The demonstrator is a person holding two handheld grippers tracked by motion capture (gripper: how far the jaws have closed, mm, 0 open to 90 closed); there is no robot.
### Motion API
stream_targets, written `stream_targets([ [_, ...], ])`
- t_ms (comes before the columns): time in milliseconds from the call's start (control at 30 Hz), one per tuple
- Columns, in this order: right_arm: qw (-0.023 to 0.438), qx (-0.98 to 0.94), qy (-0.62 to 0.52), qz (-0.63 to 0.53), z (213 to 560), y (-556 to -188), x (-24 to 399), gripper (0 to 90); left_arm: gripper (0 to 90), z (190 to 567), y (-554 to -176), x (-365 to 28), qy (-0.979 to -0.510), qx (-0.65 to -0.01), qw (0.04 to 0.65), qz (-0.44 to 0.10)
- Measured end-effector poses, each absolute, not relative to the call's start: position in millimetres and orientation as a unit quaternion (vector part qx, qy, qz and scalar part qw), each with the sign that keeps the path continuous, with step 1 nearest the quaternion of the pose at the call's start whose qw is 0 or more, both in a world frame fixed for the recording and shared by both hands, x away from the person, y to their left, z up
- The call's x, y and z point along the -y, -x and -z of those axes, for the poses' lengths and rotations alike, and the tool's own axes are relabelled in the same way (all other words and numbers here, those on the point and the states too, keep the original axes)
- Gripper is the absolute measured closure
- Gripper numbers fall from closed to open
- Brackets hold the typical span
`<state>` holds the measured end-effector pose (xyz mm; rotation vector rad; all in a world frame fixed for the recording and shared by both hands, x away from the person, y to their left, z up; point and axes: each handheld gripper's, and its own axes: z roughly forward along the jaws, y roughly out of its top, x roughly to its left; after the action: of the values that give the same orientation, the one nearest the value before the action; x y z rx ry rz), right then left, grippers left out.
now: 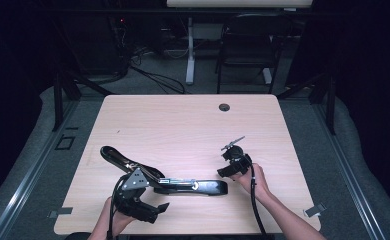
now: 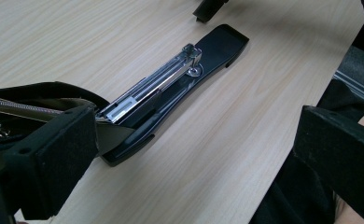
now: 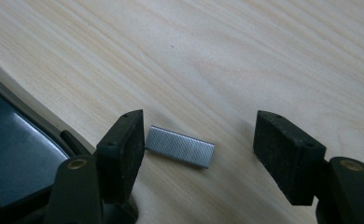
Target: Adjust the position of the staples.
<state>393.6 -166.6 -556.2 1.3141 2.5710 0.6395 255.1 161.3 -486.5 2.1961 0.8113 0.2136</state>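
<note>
A long black stapler lies opened on the wooden table, its lid swung back to the left. In the left gripper view its metal staple channel lies bare above the base. My left gripper hovers at the stapler's near side, jaws wide apart, one pad close beside the lid. My right gripper points down at the table just right of the stapler's end. A short grey strip of staples lies flat between its open jaws, one end against the left pad.
A round cable hole sits near the table's far edge. Small metal brackets mark the front corners. Beyond the table stand a black chair and a desk leg. A jaw of the other gripper shows past the stapler.
</note>
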Motion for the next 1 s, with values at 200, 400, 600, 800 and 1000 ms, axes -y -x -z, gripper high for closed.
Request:
stream_targets([
  [200, 0.093, -0.864, -0.449, -0.209, 557.3, -394.4, 170.0, 41.6, 0.3, 486.0, -255.1, -162.1, -0.862, -0.319, 0.385, -0.085],
  [400, 0.091, -0.869, -0.442, -0.203, 554.3, -395.2, 172.6, 53.9, 0.3, 486.6, -254.8, -161.5, -0.863, -0.318, 0.384, -0.085],
  [600, 0.091, -0.871, -0.437, -0.207, 555.1, -394.9, 172.0, 57.1, 0.3, 485.3, -254.2, -162.1, -0.861, -0.316, 0.388, -0.085],
  [800, 0.097, -0.875, -0.425, -0.211, 548.3, -395.0, 174.7, 57.2, 0.2, 485.4, -254.0, -163.1, -0.860, -0.318, 0.391, -0.081],
  [1000, 0.098, -0.870, -0.426, -0.226, 537.7, -394.1, 181.2, 57.2, 0.3, 485.0, -253.1, -162.8, -0.861, -0.315, 0.390, -0.079],
])
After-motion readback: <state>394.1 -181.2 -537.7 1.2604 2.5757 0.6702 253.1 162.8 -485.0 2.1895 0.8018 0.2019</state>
